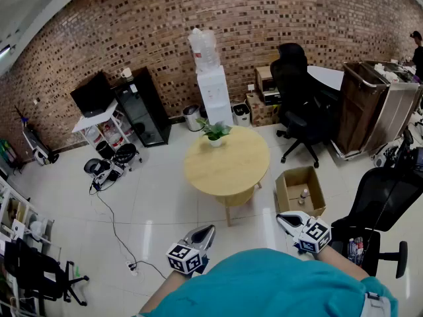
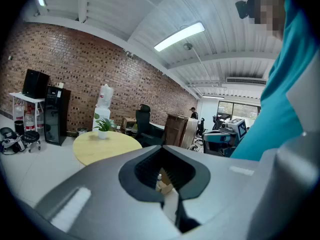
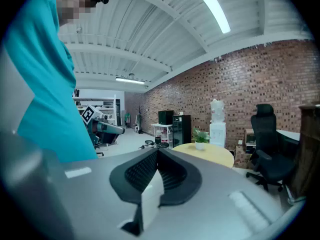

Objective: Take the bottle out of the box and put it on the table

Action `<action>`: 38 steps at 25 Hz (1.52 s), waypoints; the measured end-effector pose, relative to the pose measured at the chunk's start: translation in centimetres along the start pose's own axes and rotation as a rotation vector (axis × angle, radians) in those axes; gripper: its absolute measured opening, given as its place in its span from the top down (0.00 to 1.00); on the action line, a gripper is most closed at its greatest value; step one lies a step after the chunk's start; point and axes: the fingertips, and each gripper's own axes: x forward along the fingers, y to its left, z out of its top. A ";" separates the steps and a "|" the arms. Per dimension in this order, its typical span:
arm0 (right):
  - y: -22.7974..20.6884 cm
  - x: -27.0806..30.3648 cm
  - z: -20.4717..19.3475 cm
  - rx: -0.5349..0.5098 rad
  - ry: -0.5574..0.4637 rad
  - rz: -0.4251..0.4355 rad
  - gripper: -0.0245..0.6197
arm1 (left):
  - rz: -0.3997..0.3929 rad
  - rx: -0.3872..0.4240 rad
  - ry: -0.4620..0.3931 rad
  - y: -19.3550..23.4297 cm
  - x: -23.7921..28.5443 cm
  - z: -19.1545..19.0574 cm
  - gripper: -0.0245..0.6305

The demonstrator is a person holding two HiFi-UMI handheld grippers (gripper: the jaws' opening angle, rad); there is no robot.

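Observation:
An open cardboard box [image 1: 284,189] stands on the floor right of a round wooden table [image 1: 228,170]. A small bottle [image 1: 303,193] stands upright inside it. Both grippers hang low in front of me, well short of the box. My left gripper [image 1: 209,230] is shut with nothing in it and points toward the table. My right gripper [image 1: 281,218] is also shut and empty, just below the box. In the left gripper view, the bottle [image 2: 159,176] and box [image 2: 165,186] show through the hollow behind the closed jaws of the left gripper [image 2: 162,148]. The jaw tips of the right gripper [image 3: 157,150] meet.
A potted plant [image 1: 215,133] sits at the table's far edge. A water dispenser [image 1: 213,84] stands by the brick wall. Black office chairs stand behind the box [image 1: 301,104] and at the right [image 1: 386,207]. A cable [image 1: 112,223] runs across the floor on the left.

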 end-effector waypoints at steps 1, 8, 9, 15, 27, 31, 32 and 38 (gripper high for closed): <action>-0.3 -0.7 -0.3 -0.001 0.001 0.008 0.96 | 0.002 -0.004 0.000 -0.7 0.7 -0.3 0.96; -2.6 -4.2 -1.6 -0.002 0.003 0.060 0.96 | 0.013 -0.034 0.001 -4.6 5.2 -1.2 0.96; -3.0 -4.6 -1.4 -0.004 0.004 0.066 0.96 | 0.014 -0.035 0.004 -5.1 5.6 -1.2 0.96; -5.6 -4.9 -3.1 0.039 0.013 0.070 0.96 | 0.023 -0.036 0.026 -5.3 7.6 -2.0 0.96; -9.9 15.3 -4.4 0.036 0.014 0.012 0.96 | -0.079 -0.037 0.012 16.9 9.9 -3.7 0.96; -11.7 20.9 -8.4 0.055 0.002 -0.039 0.96 | -0.137 -0.006 0.016 23.2 11.7 -7.3 0.96; -12.0 21.7 -8.9 0.050 0.007 -0.048 0.96 | -0.161 0.008 0.021 23.8 12.4 -7.8 0.96; -15.4 23.4 -11.0 0.089 0.042 -0.092 0.96 | -0.266 0.015 0.060 25.7 17.4 -8.9 0.96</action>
